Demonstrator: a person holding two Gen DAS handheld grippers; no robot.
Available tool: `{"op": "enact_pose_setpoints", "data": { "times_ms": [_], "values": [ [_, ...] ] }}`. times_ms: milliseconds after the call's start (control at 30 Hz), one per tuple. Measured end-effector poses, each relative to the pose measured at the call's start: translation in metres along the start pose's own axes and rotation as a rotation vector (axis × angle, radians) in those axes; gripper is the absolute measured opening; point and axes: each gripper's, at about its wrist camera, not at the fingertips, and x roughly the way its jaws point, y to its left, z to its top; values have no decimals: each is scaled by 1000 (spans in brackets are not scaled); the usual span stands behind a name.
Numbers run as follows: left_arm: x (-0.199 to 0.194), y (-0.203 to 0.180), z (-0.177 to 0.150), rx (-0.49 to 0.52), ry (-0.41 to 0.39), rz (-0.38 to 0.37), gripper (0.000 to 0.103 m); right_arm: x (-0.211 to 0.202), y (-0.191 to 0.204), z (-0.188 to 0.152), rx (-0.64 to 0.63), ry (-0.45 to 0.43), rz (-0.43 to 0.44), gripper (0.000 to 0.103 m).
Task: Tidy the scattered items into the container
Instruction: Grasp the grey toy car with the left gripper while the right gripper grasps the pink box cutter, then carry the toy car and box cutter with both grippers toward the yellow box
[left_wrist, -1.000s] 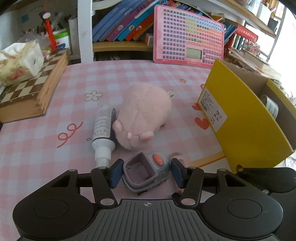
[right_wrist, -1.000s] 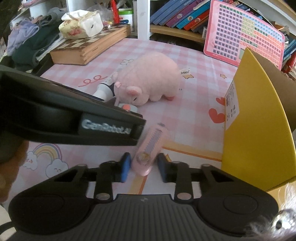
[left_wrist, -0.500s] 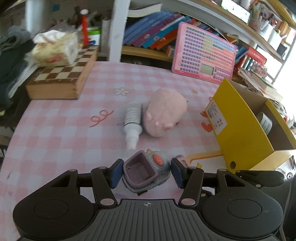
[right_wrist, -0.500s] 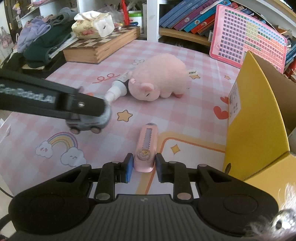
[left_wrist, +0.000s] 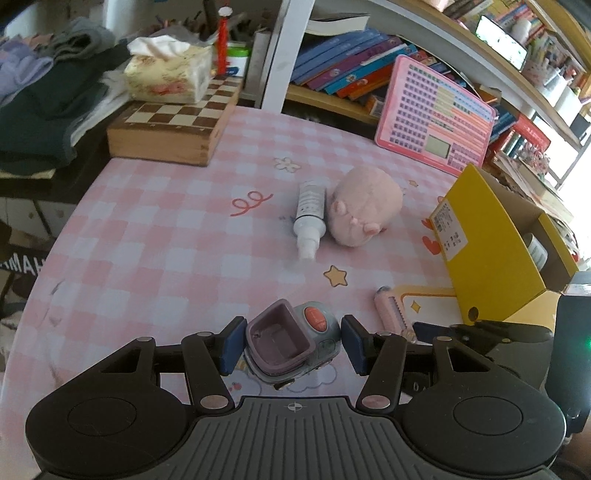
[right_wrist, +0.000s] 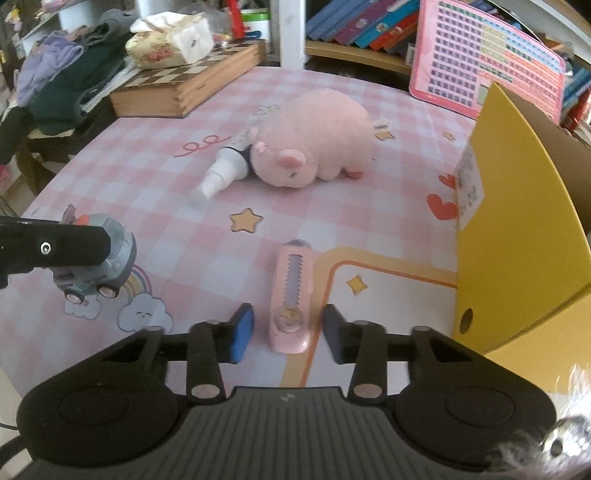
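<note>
My left gripper (left_wrist: 292, 341) is shut on a grey-blue toy car (left_wrist: 295, 343) with a purple bin and an orange button. In the right wrist view the car (right_wrist: 99, 258) hangs above the tablecloth at the left. A pink utility knife (right_wrist: 291, 288) lies flat on the cloth between the jaws of my right gripper (right_wrist: 288, 332), which stand open with a gap on each side. The yellow cardboard box (right_wrist: 517, 240) stands open-topped at the right. A pink plush pig (right_wrist: 314, 136) and a white spray bottle (right_wrist: 229, 170) lie side by side farther back.
A wooden chessboard box (left_wrist: 173, 129) with a tissue pack (left_wrist: 170, 74) on it sits at the back left. A pink learning tablet (left_wrist: 436, 114) leans against the bookshelf. Folded clothes (left_wrist: 48, 103) pile up past the table's left edge.
My left gripper pulled back from the plush with the toy car, lifting it over the near left part of the table. My right gripper's jaws came off the pink knife.
</note>
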Motion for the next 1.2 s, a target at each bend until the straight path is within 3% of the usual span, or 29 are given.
{"op": "enact_pose_setpoints", "data": {
  "times_ms": [467,1200],
  "values": [
    [-20,14,-8,-35,-18,-23,55,-26,0,-5,64,43,87,23],
    [-68,21,-34,-43,-54,-85,55,-85,30,-34,81,-33,110,23]
  ]
}}
